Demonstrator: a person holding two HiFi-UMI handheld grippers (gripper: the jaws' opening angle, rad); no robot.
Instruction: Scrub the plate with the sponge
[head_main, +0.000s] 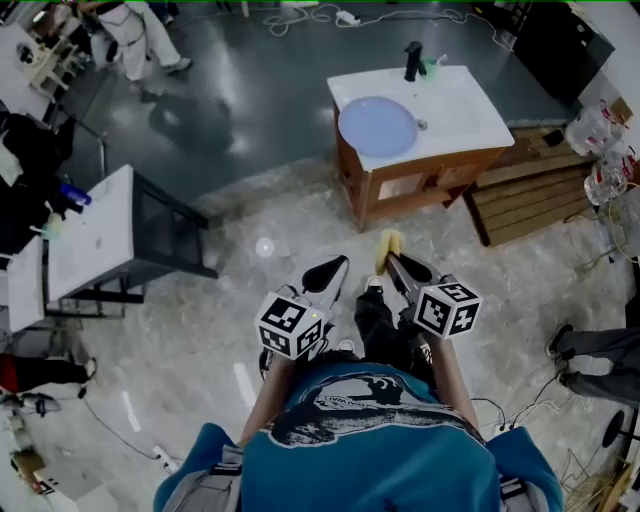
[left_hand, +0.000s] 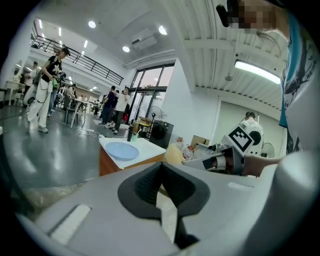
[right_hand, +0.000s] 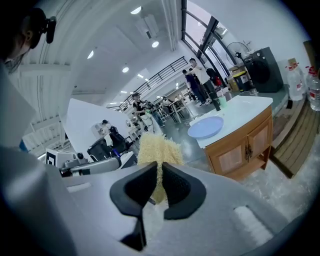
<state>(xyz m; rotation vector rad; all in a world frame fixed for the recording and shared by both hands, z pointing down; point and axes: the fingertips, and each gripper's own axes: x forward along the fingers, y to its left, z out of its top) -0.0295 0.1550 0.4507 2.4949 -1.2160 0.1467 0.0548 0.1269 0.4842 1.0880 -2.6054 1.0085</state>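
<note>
The right gripper (right_hand: 160, 167) is grasping the sponge (right_hand: 156, 145). Its two dark pads pinch the lower part of the shaggy yellow sponge, and the tuft stands up past the jaw tips. Just beside it, on its left, the left gripper (left_hand: 161, 166) is clenched with nothing in it, its pads pressed flat together. Both are held out in front of the person's body, side by side, tips pointing slightly downward toward the wooden cabinet (head_main: 420, 185) ahead.

The plate (head_main: 377, 127) is well apart from both grippers, straight ahead of them and not touched by the sponge. Seen along the right gripper's jaws, it sits beyond the sponge and a little to its right. Seen along the left gripper's jaws, it sits ahead and a little to the left. The pale blue plate lies flat on the left part of the cabinet's white top (head_main: 470, 110), near the front edge. A black faucet (head_main: 413, 60) stands behind it, at the far edge of the top.

A stretch of pale stone floor (head_main: 290, 215) separates the gripper tips from the cabinet front. Further off to the left of the left gripper is a white table (head_main: 95, 235) on a dark frame. Beyond that, on the dark floor, a person (head_main: 140, 35) is standing.
</note>
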